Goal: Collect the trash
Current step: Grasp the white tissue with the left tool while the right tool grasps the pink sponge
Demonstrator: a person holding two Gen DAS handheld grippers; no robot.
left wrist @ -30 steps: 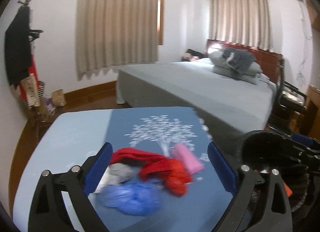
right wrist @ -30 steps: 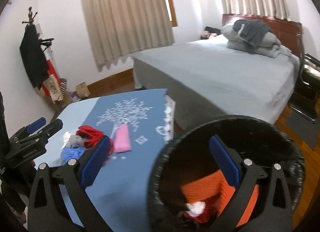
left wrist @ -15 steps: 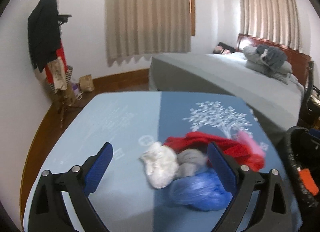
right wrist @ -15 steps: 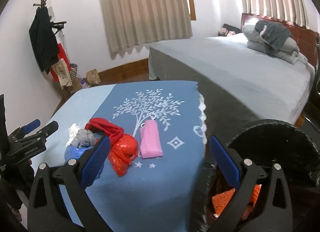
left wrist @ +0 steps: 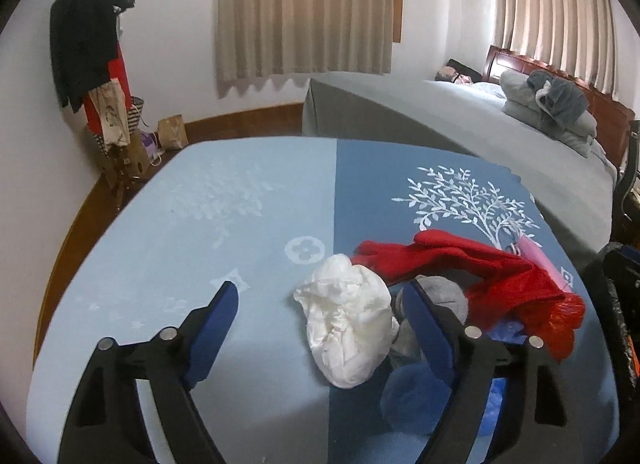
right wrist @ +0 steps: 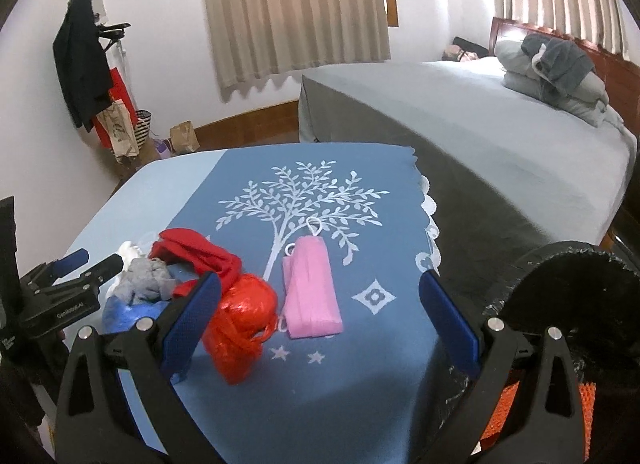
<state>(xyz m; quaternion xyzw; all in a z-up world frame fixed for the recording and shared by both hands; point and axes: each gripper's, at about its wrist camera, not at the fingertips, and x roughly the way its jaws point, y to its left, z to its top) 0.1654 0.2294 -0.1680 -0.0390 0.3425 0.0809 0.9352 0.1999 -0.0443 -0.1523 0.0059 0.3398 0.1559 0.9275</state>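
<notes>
A pile of trash lies on the blue tablecloth (left wrist: 200, 223): a crumpled white tissue (left wrist: 348, 328), a grey wad (left wrist: 440, 296), a red cloth (left wrist: 452, 260), a red plastic bag (right wrist: 240, 320), a blue plastic bag (right wrist: 124, 312) and a pink mask pack (right wrist: 310, 288). My left gripper (left wrist: 320, 324) is open and empty, with the white tissue between its fingers. My right gripper (right wrist: 320, 312) is open and empty, with the pink pack and red bag between its fingers. The black trash bin (right wrist: 576, 304) stands at the table's right edge.
A grey bed (right wrist: 500, 135) with folded bedding (right wrist: 556, 75) stands behind the table. A coat rack (left wrist: 92, 43) with clothes and bags stands at the left wall. Curtains (left wrist: 304, 7) hang behind. The table (right wrist: 428, 199) drops off at the right.
My left gripper has swung left and closer, from the red and pink items onto the white tissue. My right gripper has moved left from over the bin to over the table.
</notes>
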